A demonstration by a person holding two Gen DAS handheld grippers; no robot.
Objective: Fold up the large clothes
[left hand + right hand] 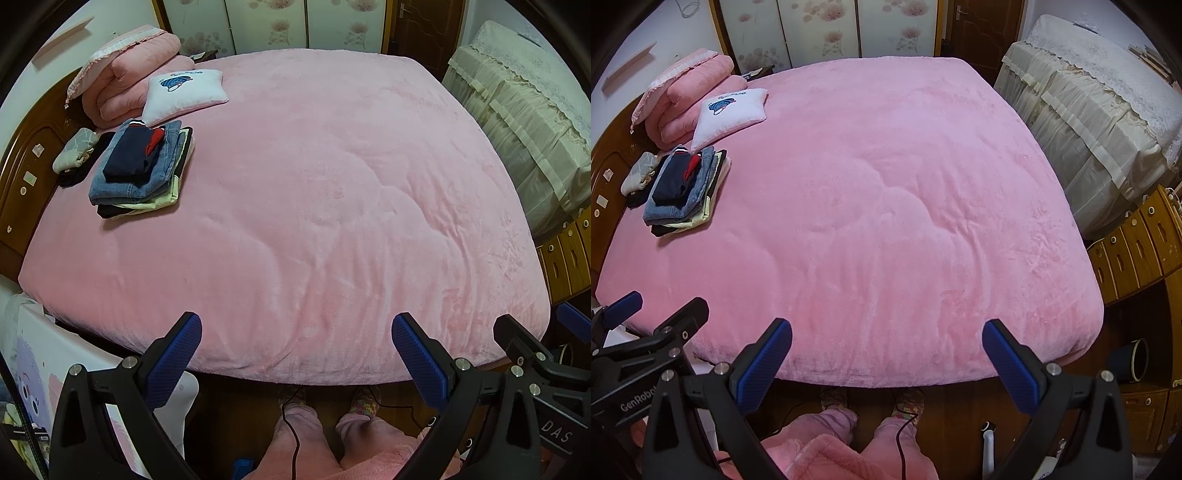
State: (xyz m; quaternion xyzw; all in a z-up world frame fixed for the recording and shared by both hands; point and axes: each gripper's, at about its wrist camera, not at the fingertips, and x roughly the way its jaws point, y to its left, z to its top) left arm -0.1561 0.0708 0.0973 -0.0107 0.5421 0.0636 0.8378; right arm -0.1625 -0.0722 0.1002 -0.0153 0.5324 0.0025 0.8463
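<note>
Pink bed (295,177) edge beneath gaping tongs (295,354)

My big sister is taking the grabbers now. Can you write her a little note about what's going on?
Left gripper: open, holding nothing, at the near edge of the bed.
Right gripper: open, holding nothing, beside the left one.
Folded clothes stack: on the pink blanket near the headboard, navy piece on top, jeans under it, beside the white pillow.
Done: that stack looks folded.
Left: no unfolded garment shows on the bed, so look for the next one outside these views.
</note>
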